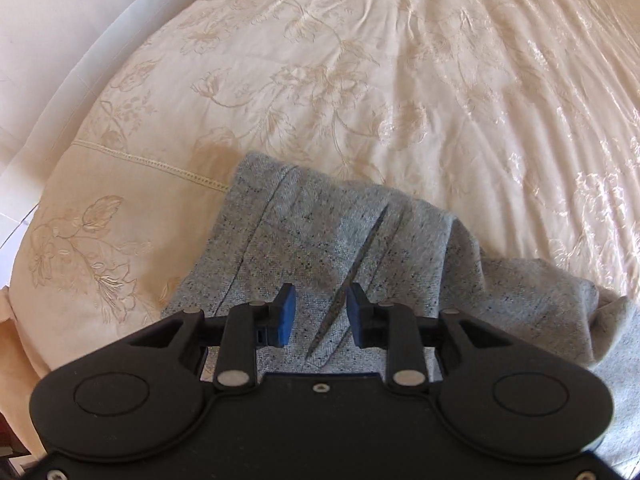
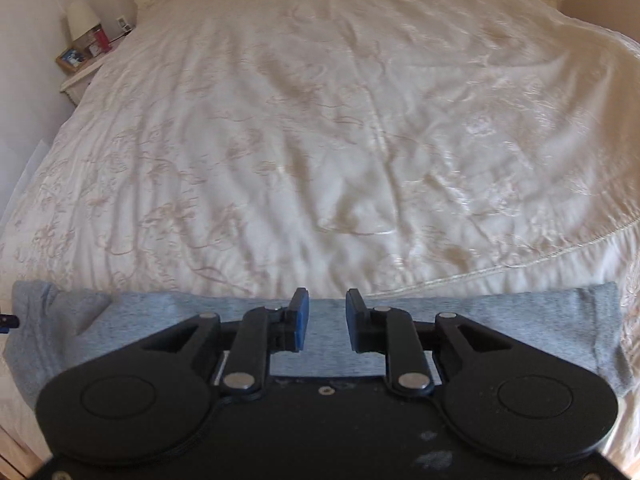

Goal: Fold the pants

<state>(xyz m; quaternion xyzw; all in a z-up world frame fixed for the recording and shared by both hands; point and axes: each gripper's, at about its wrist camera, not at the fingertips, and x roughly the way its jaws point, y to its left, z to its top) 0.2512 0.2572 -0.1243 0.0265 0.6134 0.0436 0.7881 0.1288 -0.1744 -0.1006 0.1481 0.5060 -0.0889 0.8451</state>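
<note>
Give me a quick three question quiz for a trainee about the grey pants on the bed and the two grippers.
1. True or false: the left gripper is clamped shut on the grey pants.
2. What do the pants lie on? A) wooden floor B) cream embroidered bedspread C) glass table
3. Fill in: the fingers of the right gripper have ____ pads.

Key: 1 false, its fingers stand apart; 2 B; 3 blue.

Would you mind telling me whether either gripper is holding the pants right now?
Neither: the left gripper and right gripper are both open above the grey pants.
</note>
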